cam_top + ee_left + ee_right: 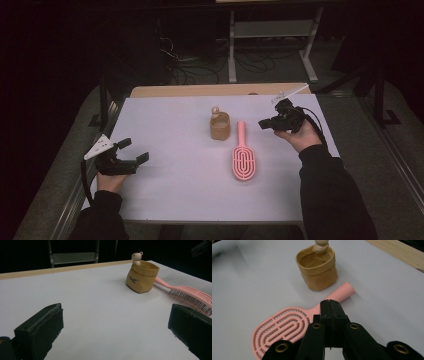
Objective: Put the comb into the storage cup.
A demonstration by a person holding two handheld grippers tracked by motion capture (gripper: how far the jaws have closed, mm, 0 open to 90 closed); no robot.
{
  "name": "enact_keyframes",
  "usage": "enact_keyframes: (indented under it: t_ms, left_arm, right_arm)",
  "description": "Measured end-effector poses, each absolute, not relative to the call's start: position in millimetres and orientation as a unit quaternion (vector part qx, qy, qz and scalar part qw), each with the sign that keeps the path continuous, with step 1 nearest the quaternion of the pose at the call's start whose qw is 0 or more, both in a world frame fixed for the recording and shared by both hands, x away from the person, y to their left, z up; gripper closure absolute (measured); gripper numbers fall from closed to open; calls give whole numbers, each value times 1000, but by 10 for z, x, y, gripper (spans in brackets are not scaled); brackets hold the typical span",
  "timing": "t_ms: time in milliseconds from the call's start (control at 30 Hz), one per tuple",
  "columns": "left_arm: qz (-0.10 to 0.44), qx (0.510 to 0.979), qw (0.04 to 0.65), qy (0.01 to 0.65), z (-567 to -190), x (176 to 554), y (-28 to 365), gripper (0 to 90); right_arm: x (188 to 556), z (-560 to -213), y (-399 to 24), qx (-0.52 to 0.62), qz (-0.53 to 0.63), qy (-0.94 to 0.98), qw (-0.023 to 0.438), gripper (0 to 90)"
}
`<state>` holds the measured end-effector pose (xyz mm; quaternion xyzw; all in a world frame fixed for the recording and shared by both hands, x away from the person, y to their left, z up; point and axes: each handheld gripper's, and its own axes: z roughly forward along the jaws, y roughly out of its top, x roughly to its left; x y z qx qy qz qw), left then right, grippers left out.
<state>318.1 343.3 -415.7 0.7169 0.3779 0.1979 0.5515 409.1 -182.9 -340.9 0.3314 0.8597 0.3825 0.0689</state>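
Holding your right gripper (263, 123) above the table (170, 190) at three o'clock of the pink hairbrush (244, 157), you have its jaws pressed together on nothing. That brush lies flat, handle toward twelve, just beside the tan pouch (219, 126) at its eleven o'clock. Your left gripper (134, 150) rests at eight o'clock, jaws spread wide.
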Motion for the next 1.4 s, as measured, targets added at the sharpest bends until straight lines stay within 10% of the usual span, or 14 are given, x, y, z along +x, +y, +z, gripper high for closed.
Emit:
enact_keyframes:
  t_ms: [1400]
  left_arm:
    - [195, 724, 547, 372, -4174, 3214, 3415, 0]
  right_arm:
    - [4662, -3980, -1289, 348, 374, 859, 41, 889]
